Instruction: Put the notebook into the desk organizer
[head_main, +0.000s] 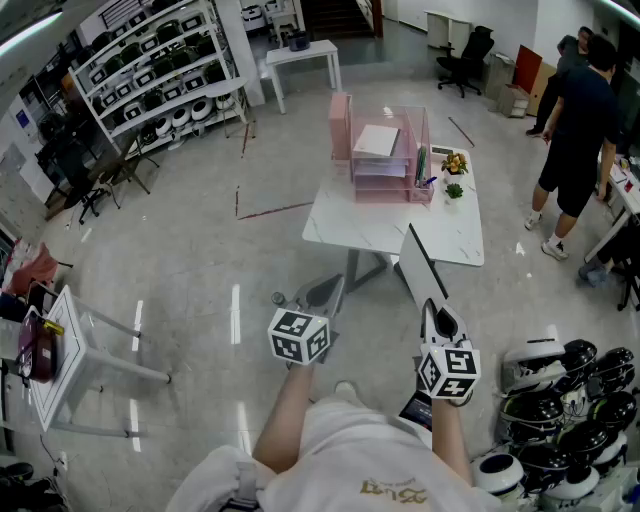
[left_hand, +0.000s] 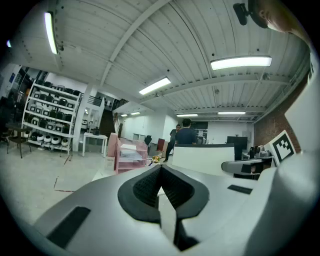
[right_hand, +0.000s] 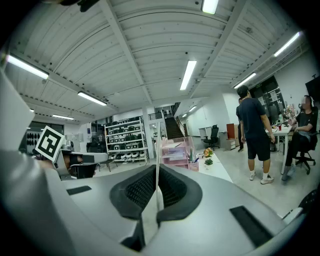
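Closest in, at the bottom of the head view, is the wearer's pale shirt (head_main: 330, 465), with both forearms reaching forward from it. On the right, the right claw (right_hand: 157, 169) is clamped on the notebook (head_main: 418, 262). In the right gripper view its pads pinch the near edge, and the notebook shows edge-on as a thin pale line rising between them. From the head view the notebook is a white slab with a dark edge, held in the air and tilted, its far end reaching toward the near edge of the white surface (head_main: 445, 235).

To the left of it, the left claw (left_hand: 160, 169) is closed with nothing in it, its pads meeting at the tips. It hangs on the near side of the surface, apart from the notebook, whose white face shows at the right of the left gripper view.

A pink desk organizer (head_main: 385, 150) stands at the far left of the surface, well apart from the notebook. Its top tray carries what looks like a white sheet or pad, though it is too small to be sure. Just right of it sit two small potted plants (head_main: 455, 166).

Far right, two people (head_main: 575, 125) stand on the floor. Far left is a white shelving rack (head_main: 150, 75) full of rounded gear, and more of that gear (head_main: 560, 400) is piled at the near right.
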